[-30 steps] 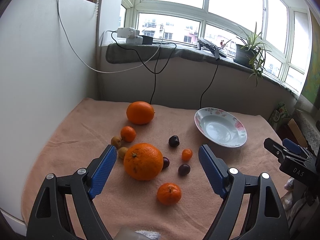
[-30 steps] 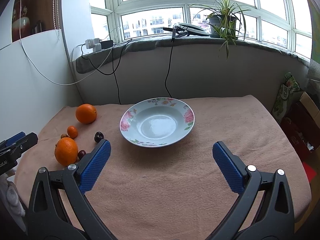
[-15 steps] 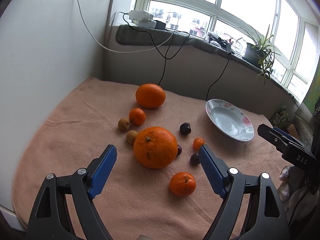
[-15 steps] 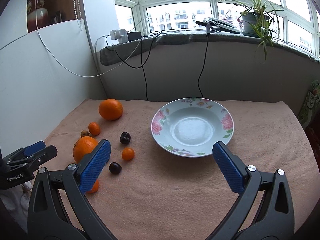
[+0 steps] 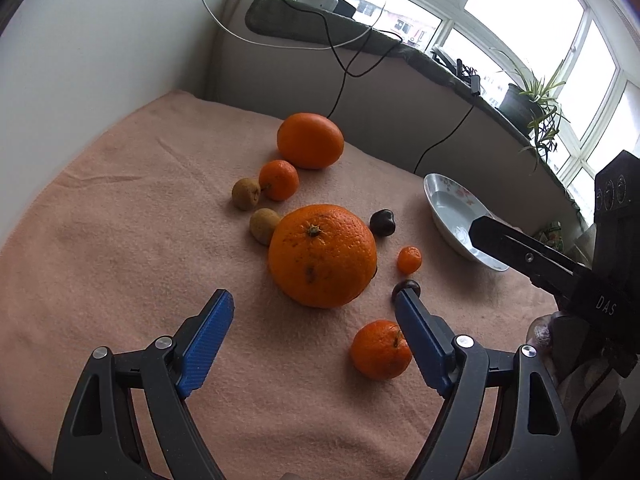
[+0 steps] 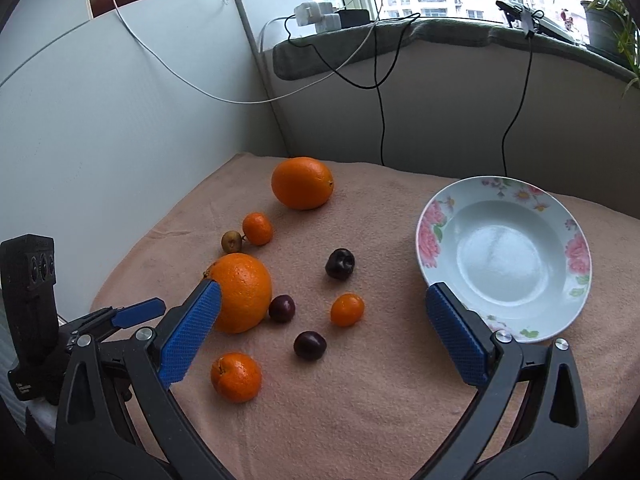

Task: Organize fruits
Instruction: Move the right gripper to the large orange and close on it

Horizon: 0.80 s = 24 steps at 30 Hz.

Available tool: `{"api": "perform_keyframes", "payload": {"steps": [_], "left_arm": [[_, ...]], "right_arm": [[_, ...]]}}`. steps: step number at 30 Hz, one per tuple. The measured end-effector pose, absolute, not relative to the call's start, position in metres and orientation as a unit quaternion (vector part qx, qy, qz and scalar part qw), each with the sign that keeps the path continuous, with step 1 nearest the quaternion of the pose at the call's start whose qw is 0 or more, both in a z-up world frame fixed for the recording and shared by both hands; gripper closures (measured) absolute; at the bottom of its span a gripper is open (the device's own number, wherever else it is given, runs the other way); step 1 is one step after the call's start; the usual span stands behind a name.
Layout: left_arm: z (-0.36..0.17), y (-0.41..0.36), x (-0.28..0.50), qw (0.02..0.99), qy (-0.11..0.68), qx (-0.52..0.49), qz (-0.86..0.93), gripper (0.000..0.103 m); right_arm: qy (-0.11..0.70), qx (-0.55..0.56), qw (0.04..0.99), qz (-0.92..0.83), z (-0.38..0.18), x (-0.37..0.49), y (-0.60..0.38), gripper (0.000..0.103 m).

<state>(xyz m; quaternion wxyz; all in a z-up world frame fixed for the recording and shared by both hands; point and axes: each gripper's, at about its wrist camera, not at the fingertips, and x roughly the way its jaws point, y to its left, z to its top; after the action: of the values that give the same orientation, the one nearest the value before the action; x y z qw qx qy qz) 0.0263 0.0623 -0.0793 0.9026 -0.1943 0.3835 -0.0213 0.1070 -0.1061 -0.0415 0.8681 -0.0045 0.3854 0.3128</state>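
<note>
Fruits lie on a pink cloth [image 5: 120,264]. A big orange [image 5: 322,255] sits just ahead of my open, empty left gripper [image 5: 314,300]; it also shows in the right wrist view [image 6: 242,291]. A second big orange [image 5: 310,141] lies farther back. Small mandarins [image 5: 381,349] [image 5: 279,180], a tiny orange [image 6: 347,310], dark cherries [image 6: 310,345] [image 6: 340,263] and brown longans [image 5: 264,225] are scattered around. An empty floral plate [image 6: 560,256] lies to the right. My right gripper [image 6: 322,298] is open and empty above the small fruits.
A white wall panel [image 6: 120,120] borders the cloth on the left. A low grey wall with a windowsill [image 6: 400,32], dangling cables [image 6: 380,100] and a potted plant [image 5: 532,100] stands behind. The cloth's front edge is near me.
Both grippers have moved forward and tilted down toward the fruit. The left one has closed in on the big orange; the right one has swung left, away from the plate. Both stay open.
</note>
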Motion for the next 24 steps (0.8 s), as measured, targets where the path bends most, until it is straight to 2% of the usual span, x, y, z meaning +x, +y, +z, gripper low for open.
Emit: {"api": "perform_keyframes", "payload": {"steps": [13,24], "left_arm": [[-0.091,0.070,0.038,0.894,0.391,-0.216,-0.035,0.025],[-0.101,0.074,0.049,0.886,0.400,-0.231,-0.047,0.033]], "right_arm": [[0.433,-0.029,0.817,0.380,-0.061,0.124,-0.055,0.000],[0.469,-0.035,0.774,0.424,-0.073,0.134,-0.027,0.013]]}}
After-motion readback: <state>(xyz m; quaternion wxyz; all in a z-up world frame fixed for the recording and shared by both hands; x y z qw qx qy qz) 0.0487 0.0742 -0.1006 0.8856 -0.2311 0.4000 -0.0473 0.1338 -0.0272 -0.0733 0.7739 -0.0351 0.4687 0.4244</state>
